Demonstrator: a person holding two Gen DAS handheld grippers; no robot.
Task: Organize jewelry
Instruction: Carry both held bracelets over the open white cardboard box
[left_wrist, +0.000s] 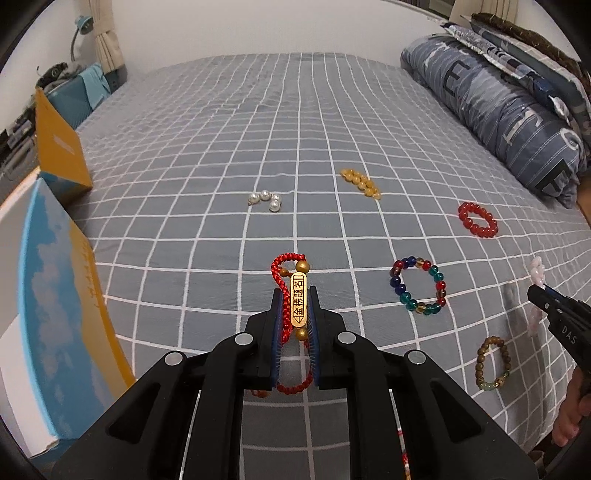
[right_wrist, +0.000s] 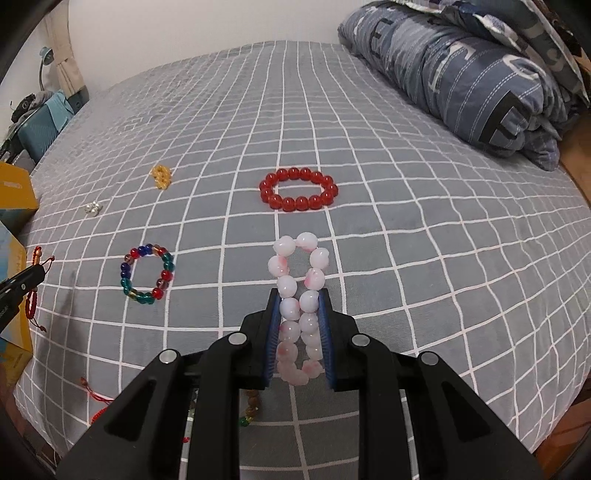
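Jewelry lies scattered on the checked bed (left_wrist: 184, 147), and above it, near the multicoloured bead bracelet (left_wrist: 419, 286), both grippers' fingers clamp one piece each, apparently for sorting: left gripper (left_wrist: 294, 291) a red cord bracelet (left_wrist: 282, 269), right gripper (right_wrist: 299, 295) a pink-white bead bracelet (right_wrist: 299, 258).

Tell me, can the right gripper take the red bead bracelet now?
Probably not yet. The right gripper is shut on the pink bracelet, so its jaws are full. The bed between it and the red bead bracelet lies clear.
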